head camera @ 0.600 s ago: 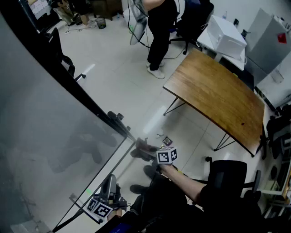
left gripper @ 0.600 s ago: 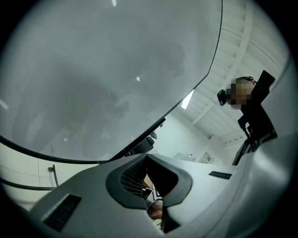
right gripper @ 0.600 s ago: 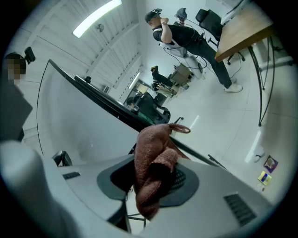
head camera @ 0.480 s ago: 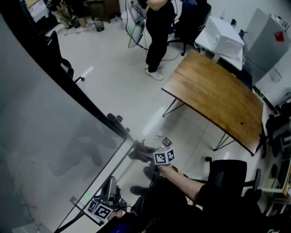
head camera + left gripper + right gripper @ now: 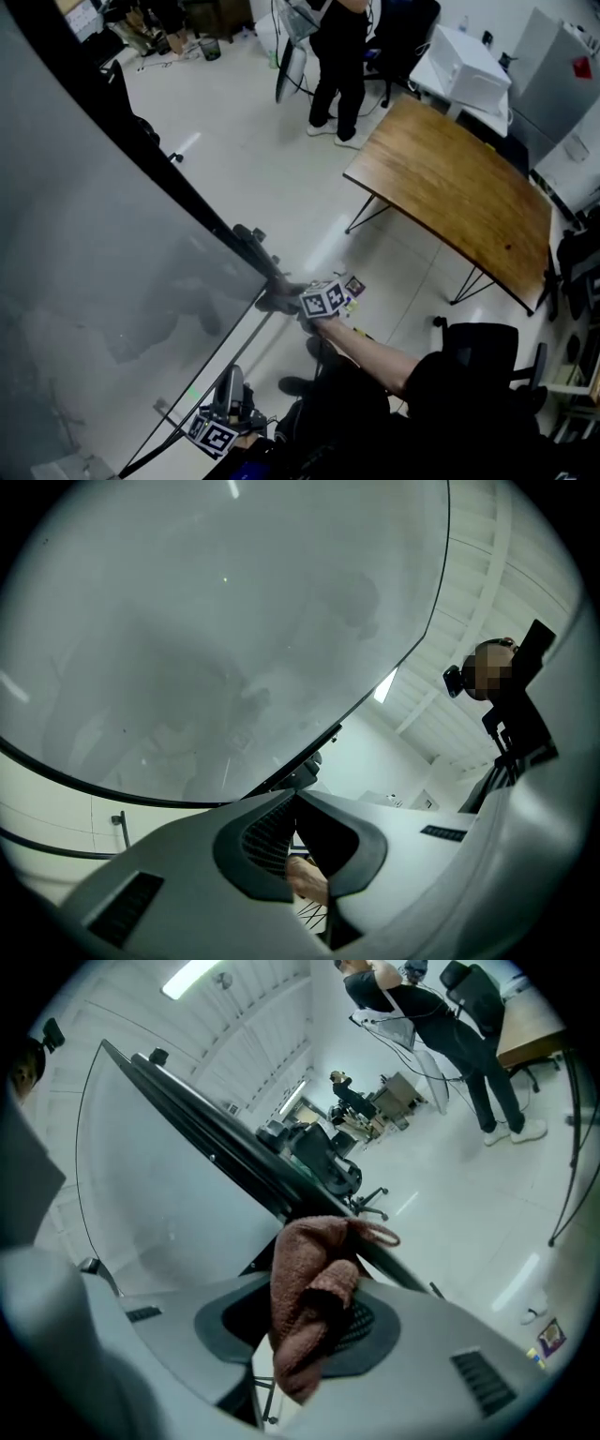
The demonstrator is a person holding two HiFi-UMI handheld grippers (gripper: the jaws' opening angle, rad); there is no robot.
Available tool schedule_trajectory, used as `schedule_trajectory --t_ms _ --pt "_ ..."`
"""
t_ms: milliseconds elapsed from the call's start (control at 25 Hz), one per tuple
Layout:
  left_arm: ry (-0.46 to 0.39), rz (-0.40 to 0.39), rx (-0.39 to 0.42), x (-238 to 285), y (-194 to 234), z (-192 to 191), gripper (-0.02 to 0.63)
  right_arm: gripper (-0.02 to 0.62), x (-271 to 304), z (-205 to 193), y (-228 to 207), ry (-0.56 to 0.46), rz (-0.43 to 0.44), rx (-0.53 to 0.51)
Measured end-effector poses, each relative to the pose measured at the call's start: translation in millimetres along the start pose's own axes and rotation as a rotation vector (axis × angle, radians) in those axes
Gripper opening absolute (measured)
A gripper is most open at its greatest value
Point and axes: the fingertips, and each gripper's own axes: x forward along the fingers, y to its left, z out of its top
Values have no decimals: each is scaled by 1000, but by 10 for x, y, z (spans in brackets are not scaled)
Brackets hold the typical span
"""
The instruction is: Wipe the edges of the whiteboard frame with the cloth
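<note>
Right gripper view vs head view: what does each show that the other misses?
Only the right gripper view: its jaws clamped on the cloth, which lies against the frame, and a ceiling light. Only the head view: the left gripper, low by the bottom edge of the whiteboard. Both: the whiteboard, the wooden table and a standing person.

The pale floor (image 5: 262, 159) bears a wooden table (image 5: 450, 197), a chair (image 5: 473, 352) and a person (image 5: 337, 56).

text: none legible | labels: none legible | numbers: none legible in any view
</note>
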Motion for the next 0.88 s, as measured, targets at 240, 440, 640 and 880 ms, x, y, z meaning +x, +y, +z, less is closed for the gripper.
schedule_trajectory --t_ms 240,440,640,880 --pt "9 61 8 -141 126 -42 -9 141 87 101 26 -4 25 -45" --pt "-19 9 -17 -65 -14 -17 -9 140 112 113 21 9 32 -60" --pt "-32 0 -20 -38 -40 -24 -9 140 141 87 5 9 43 -57" --pt "-55 8 -13 -17 -81 -20 -9 140 141 94 59 29 62 -73"
